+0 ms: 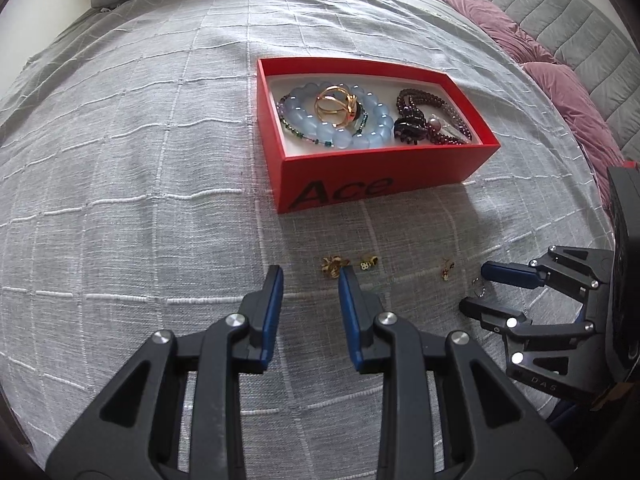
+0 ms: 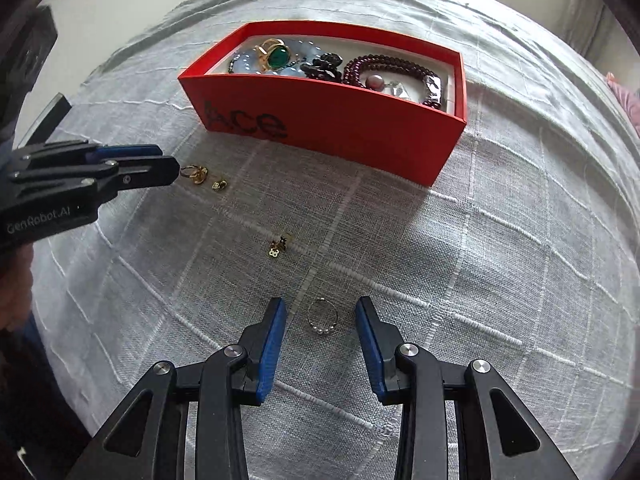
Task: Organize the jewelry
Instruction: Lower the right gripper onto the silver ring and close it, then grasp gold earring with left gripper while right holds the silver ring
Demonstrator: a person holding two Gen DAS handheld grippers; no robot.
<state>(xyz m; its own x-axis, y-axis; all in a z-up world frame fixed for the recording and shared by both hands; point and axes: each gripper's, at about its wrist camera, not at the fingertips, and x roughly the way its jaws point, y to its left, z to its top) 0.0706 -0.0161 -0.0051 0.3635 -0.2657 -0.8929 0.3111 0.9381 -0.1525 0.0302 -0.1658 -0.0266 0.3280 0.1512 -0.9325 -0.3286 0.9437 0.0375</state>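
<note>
The pearl ring [image 2: 322, 317] is straddled by the right gripper [image 2: 321, 312], jaws apart, untouched; lowered squarely before closing is best.

The left gripper [image 1: 310, 276] waits parted, holding nothing.

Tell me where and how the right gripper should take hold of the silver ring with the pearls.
Pinch the pearl ring across its thin band, coming straight down. It lies flat on the bedspread, already between the right gripper and its open jaws, so closing on opposite sides of the hoop probably works.
</note>
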